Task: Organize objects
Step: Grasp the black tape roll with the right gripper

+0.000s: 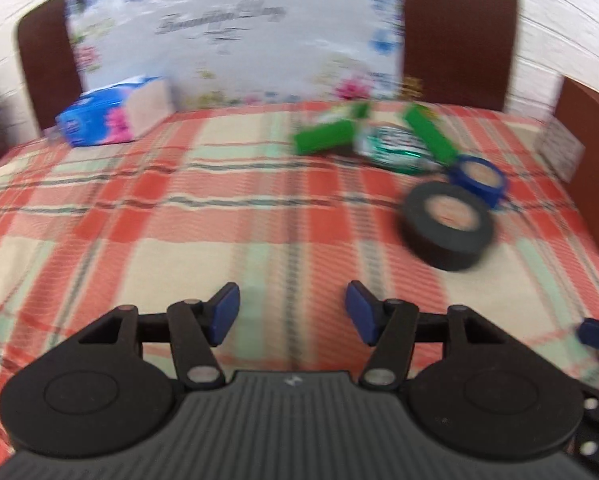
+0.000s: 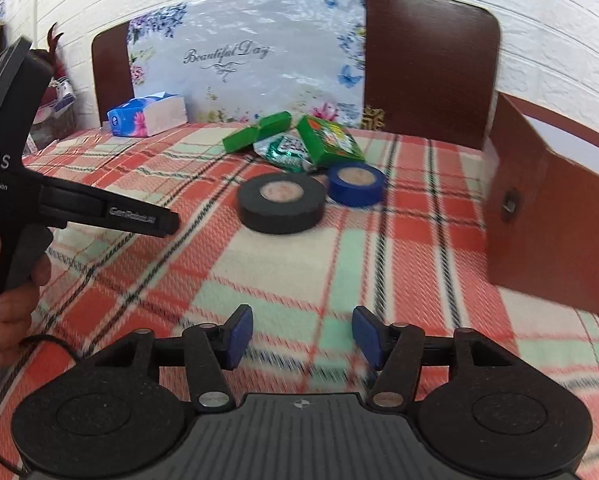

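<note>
Both grippers hover low over the plaid tablecloth (image 2: 283, 264), nothing between the fingers. Left gripper (image 1: 292, 314) jaws wide, blue pads apart over bare cloth; right gripper (image 2: 302, 338) jaws wide too. The left tool also shows at the left edge of the right wrist view, in the person's hand (image 2: 7, 300).

Objects cluster toward the far right of the table: black tape roll (image 2: 281, 202) lying flat, blue tape roll (image 2: 355, 185) just beside it on the right — touching or not, cannot tell. Behind them a foil packet (image 2: 285, 152) between a green box (image 2: 255, 132) and a printed green box (image 2: 331, 140), overlapping in a loose pile. The left wrist view is motion-blurred.

A brown open box (image 2: 551, 216) stands at the right table edge, near the tapes. Tissue pack (image 2: 147, 114) sits far left by the back edge, well apart from the pile. A floral board (image 2: 243, 60) leans against brown chair backs (image 2: 427, 64) at the rear.

Open cloth runs from the grippers up to the black roll — also wide open room on the left half.
</note>
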### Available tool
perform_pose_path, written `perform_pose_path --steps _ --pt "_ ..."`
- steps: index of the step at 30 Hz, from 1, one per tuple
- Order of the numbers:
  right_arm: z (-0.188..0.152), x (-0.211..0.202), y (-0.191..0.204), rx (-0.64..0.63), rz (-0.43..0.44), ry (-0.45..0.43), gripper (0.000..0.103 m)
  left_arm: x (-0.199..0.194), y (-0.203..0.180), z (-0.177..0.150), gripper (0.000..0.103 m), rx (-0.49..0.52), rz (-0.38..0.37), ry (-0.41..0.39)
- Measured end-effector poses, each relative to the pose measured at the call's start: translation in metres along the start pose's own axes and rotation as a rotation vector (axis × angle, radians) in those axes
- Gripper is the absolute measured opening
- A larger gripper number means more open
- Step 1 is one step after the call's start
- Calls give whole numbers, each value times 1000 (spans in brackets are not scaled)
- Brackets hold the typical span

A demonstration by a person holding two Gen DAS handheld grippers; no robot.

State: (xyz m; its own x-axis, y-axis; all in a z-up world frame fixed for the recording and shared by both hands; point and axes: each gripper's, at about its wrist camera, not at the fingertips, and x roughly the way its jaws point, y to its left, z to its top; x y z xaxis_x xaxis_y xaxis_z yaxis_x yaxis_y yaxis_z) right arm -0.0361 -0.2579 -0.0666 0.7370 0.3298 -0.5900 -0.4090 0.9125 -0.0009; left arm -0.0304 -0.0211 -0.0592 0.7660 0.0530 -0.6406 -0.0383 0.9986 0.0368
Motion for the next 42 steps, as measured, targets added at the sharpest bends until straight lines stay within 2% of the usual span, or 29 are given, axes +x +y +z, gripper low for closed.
perform_pose_path --steps 2,5,10,13,17,22,25,28,29,31,35,37,40,42 --pt "11 15 7 -24 10 -13 61 9 22 -3 77 -47 7 -45" --pt "31 43 17 -31 15 -19 65 11 40 -6 77 -122 -25 -90" --pt "59 84 23 -9 6 -6 77 12 32 -8 77 -95 0 -108" --pt "60 86 22 -15 12 -3 76 12 34 -8 77 -98 -3 -109" --pt "45 67 14 -29 27 -7 76 11 33 -9 77 -97 -2 -110" --pt "6 17 -12 -30 28 -2 76 11 31 -9 77 -86 3 -108" --pt "-23 -22 -33 -2 -18 3 76 10 25 -8 77 -54 22 -100" --pt "-49 -56 -55 65 -107 2 76 5 9 -6 77 8 52 -81" --pt "-56 -66 -60 75 -136 -3 76 0 -1 -4 75 30 13 -66" --pt "-65 -79 -68 89 -176 -7 76 -16 -30 -3 72 82 -138 -21" --pt "-74 -88 -73 90 -182 -17 77 -53 -107 -1 73 226 -431 15" --pt "-75 -87 -72 77 -186 -23 77 -62 -142 -1 73 261 -543 87" --pt "-77 -89 -74 86 -176 -29 77 -61 -180 -6 71 313 -603 196" --pt "-77 -90 -76 89 -171 -32 77 -56 -193 -11 59 331 -603 246"
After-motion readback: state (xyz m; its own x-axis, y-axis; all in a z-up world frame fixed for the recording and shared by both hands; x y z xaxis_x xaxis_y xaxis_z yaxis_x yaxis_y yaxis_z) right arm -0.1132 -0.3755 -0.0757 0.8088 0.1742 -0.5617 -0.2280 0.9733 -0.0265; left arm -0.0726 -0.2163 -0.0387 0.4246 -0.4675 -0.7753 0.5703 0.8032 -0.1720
